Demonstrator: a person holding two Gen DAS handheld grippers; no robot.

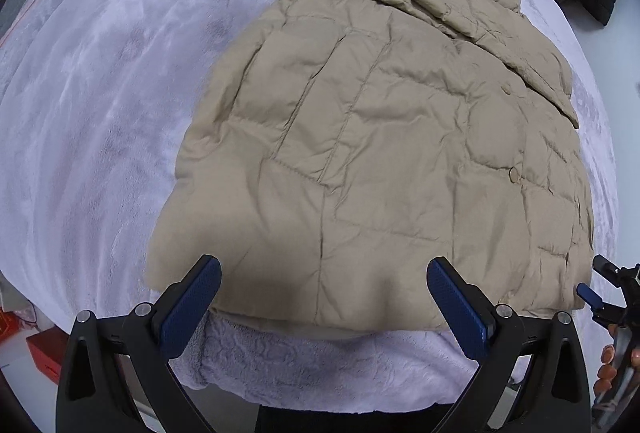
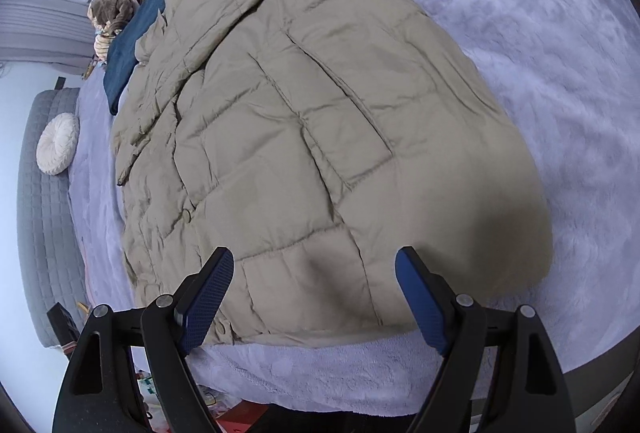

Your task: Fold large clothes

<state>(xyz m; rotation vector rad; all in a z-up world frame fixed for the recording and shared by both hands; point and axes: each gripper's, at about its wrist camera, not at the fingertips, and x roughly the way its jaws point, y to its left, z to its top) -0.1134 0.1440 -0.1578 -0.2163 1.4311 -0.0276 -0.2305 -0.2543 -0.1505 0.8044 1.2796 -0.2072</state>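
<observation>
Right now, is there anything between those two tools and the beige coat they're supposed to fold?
Nothing visible. The left tool and right tool both hang open just over the near hem of the coat, which lies spread on the fluffy blanket. The jeans lie beyond its far end.

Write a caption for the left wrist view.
Open left gripper above the near hem of a beige quilted coat on a lavender blanket.

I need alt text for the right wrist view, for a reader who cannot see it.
A beige quilted coat lies flat on a pale fleece blanket, sleeves folded in. The open right gripper hovers over the coat's near hem, holding nothing. Behind the coat lies folded denim.
</observation>
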